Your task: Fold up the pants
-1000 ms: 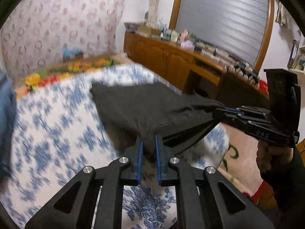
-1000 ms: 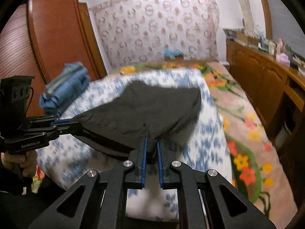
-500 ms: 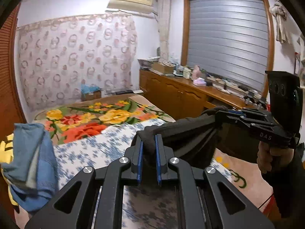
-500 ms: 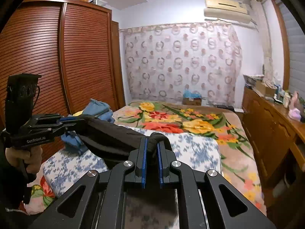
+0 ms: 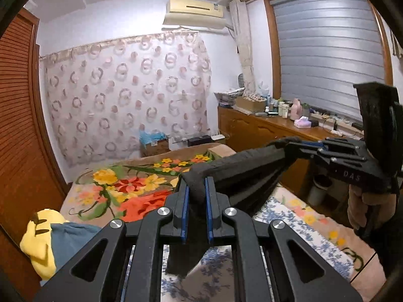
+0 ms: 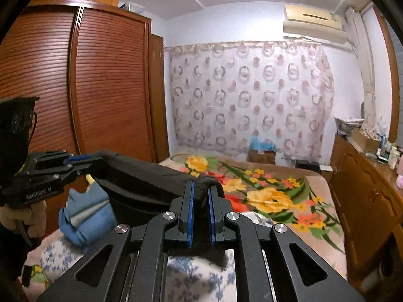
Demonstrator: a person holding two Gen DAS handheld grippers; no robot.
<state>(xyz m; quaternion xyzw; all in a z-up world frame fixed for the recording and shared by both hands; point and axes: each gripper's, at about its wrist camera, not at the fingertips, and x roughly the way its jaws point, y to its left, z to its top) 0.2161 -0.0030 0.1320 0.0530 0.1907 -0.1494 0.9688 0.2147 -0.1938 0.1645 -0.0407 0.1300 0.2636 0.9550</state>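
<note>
Dark grey pants (image 5: 241, 168) hang stretched in the air between my two grippers, above the bed. My left gripper (image 5: 196, 188) is shut on one corner of the pants, with fabric bunched between its blue pads. My right gripper (image 6: 201, 191) is shut on the other corner of the pants (image 6: 141, 176). Each gripper shows in the other's view: the right one (image 5: 302, 144) at the right, the left one (image 6: 83, 159) at the left. The lower part of the pants hangs hidden behind the grippers.
The bed has a blue-and-white floral sheet (image 5: 297, 224) and a bright flower blanket (image 6: 272, 196). Folded blue and yellow clothes (image 5: 50, 239) lie at the left, also in the right wrist view (image 6: 85, 216). A wooden wardrobe (image 6: 100, 88) stands left, a cluttered wooden dresser (image 5: 272, 130) right.
Both grippers have risen, lifting the pants off the bed. The pants lay spread on the sheet a second ago and now hang taut in the air between the grippers.
</note>
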